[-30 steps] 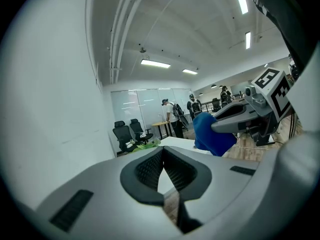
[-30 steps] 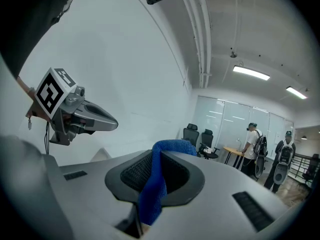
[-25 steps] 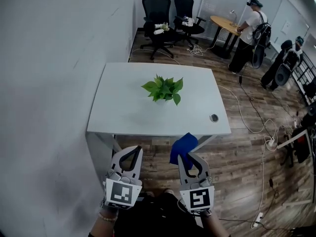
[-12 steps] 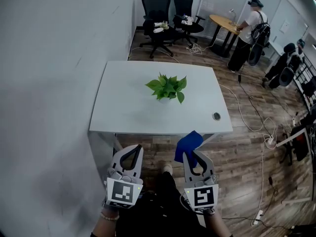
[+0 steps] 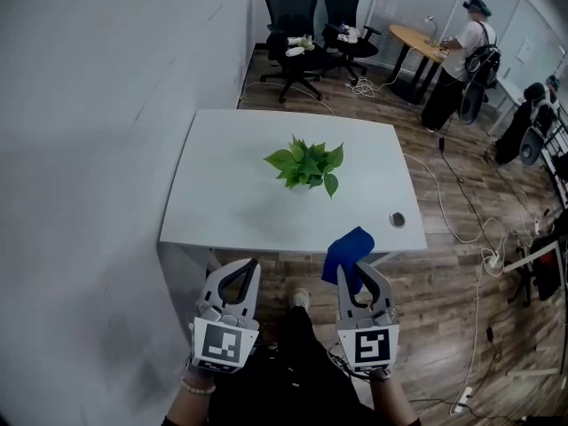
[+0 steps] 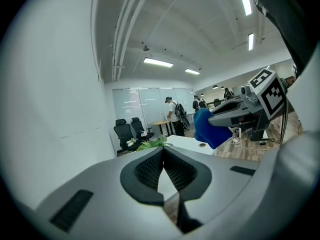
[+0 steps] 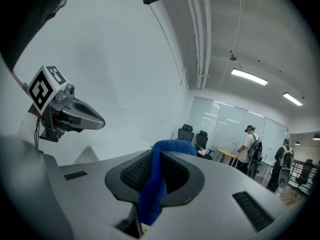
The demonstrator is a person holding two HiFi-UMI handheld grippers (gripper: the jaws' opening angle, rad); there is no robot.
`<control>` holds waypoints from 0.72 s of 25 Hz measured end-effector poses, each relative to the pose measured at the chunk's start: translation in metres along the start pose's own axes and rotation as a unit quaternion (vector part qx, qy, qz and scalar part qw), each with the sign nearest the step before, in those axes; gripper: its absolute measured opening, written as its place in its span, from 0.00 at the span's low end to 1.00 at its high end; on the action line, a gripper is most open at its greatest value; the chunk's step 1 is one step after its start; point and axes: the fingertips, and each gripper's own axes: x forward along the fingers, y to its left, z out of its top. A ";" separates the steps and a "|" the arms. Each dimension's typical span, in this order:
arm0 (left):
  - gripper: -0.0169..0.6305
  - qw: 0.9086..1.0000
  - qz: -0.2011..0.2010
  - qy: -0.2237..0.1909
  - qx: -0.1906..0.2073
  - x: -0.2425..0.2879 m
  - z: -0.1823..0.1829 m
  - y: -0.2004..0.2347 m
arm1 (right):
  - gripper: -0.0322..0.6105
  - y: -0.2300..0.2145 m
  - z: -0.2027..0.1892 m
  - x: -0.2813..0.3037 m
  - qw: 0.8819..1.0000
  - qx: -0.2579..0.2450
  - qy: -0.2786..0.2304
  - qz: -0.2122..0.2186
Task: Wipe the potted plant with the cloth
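A small green potted plant [image 5: 308, 165] stands near the middle of the white table [image 5: 222, 204]; its leaves [image 6: 152, 143] peek over the left gripper's jaws. My right gripper [image 5: 357, 264] is shut on a blue cloth [image 5: 349, 249], which bunches out past its tips just short of the table's near edge; the cloth [image 7: 159, 181] runs between the jaws. My left gripper [image 5: 243, 267] is shut with nothing in it, also short of the near edge. From the left gripper view, the right gripper [image 6: 235, 116] and cloth [image 6: 209, 129] show at the right.
A round grommet [image 5: 397, 219] sits near the table's right front corner. Two black office chairs [image 5: 302, 27] stand beyond the table. People stand by a round wooden table [image 5: 424, 43] at the far right. Cables [image 5: 475, 238] trail over the wood floor. A white wall [image 5: 89, 149] runs along the left.
Both grippers have come slightly closer to the table's near edge, the right one carrying the blue cloth. The jaws have not changed.
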 end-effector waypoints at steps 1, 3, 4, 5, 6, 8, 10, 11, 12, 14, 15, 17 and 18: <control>0.05 1.000 0.001 0.001 -0.001 0.008 0.000 0.002 | 0.17 -0.006 -0.001 0.006 1.000 0.000 -0.001 0.000; 0.05 1.000 0.006 0.009 -0.020 0.024 0.003 0.006 | 0.17 -0.019 -0.003 0.018 1.000 0.002 -0.001 0.000; 0.05 0.999 0.011 0.014 -0.036 0.032 0.005 0.008 | 0.17 -0.027 -0.005 0.024 1.000 0.002 0.001 0.001; 0.05 0.998 0.015 0.020 -0.049 0.041 0.007 0.011 | 0.17 -0.034 -0.006 0.032 1.000 0.003 0.001 0.001; 0.05 0.998 0.018 0.024 -0.054 0.052 0.007 0.013 | 0.17 -0.042 -0.007 0.040 1.000 0.005 0.000 0.003; 0.05 0.998 0.019 0.027 -0.048 0.074 0.005 0.018 | 0.17 -0.059 -0.010 0.058 1.000 0.009 -0.001 0.006; 0.05 0.998 0.017 0.030 -0.048 0.096 0.005 0.021 | 0.17 -0.075 -0.012 0.077 1.000 0.009 0.001 0.012; 0.05 0.998 0.016 0.033 -0.050 0.106 0.005 0.022 | 0.17 -0.083 -0.013 0.086 1.000 0.005 0.002 0.016; 0.05 0.998 0.016 0.035 -0.053 0.116 0.005 0.024 | 0.17 -0.091 -0.014 0.096 1.000 0.000 0.003 0.020; 0.05 0.997 0.022 0.040 -0.062 0.134 0.006 0.029 | 0.17 -0.106 -0.014 0.116 1.000 -0.010 0.001 0.028; 0.05 0.997 0.024 0.041 -0.058 0.143 0.005 0.033 | 0.17 -0.114 -0.014 0.125 0.999 -0.014 -0.003 0.031; 0.05 0.998 0.025 0.045 -0.039 0.162 0.001 0.039 | 0.17 -0.131 -0.013 0.145 0.999 -0.020 -0.015 0.036; 0.05 0.998 0.028 0.051 -0.034 0.171 -0.002 0.042 | 0.17 -0.140 -0.011 0.155 0.999 -0.023 -0.022 0.038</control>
